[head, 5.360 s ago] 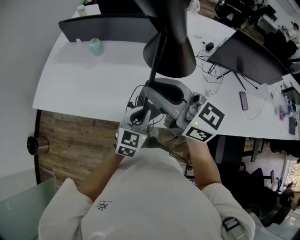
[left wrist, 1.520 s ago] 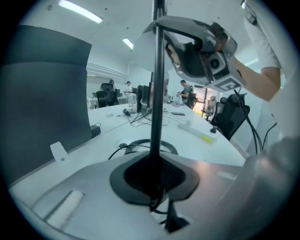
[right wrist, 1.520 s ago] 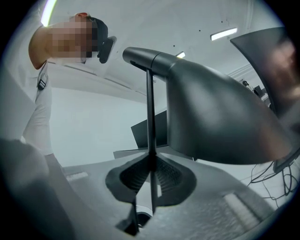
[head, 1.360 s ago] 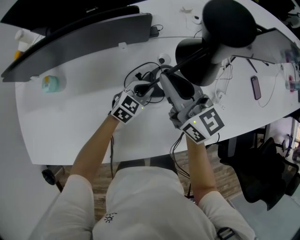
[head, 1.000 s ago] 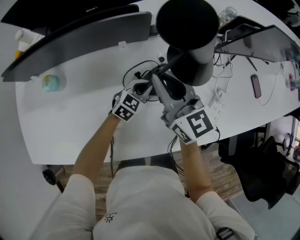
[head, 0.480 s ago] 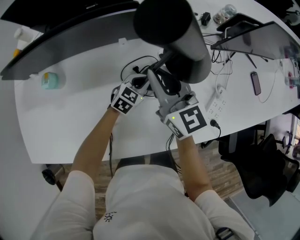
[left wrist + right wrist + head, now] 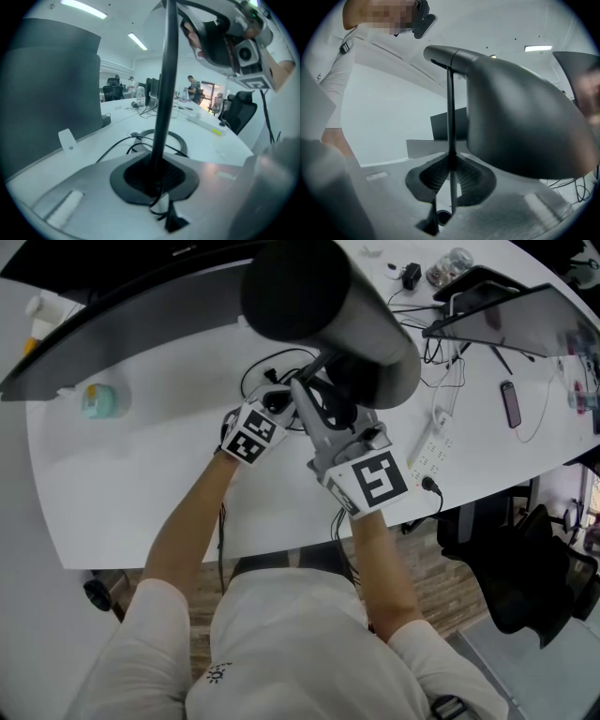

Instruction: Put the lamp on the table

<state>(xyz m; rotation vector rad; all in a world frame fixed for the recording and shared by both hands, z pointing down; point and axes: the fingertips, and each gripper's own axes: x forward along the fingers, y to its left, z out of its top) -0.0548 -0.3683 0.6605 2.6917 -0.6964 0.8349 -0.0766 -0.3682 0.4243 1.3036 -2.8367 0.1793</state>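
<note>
My left hand-held gripper (image 7: 157, 177) and my right hand-held gripper (image 7: 450, 180) both squeeze the thin pole (image 7: 165, 84) of the black lamp (image 7: 323, 306).

Dark monitor (image 7: 141, 315), teal container (image 7: 97, 401), phone (image 7: 511, 407), white power strip (image 7: 433, 442), black office chair (image 7: 525, 568)

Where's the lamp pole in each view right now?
Head view: lamp pole slants at centre, just below the shade.
Left gripper view: upright at centre, clamped by the left gripper.
Right gripper view: thin, centre, clamped by the right gripper; shade at right.
Shared landmark: the shade, head and right gripper views.
</note>
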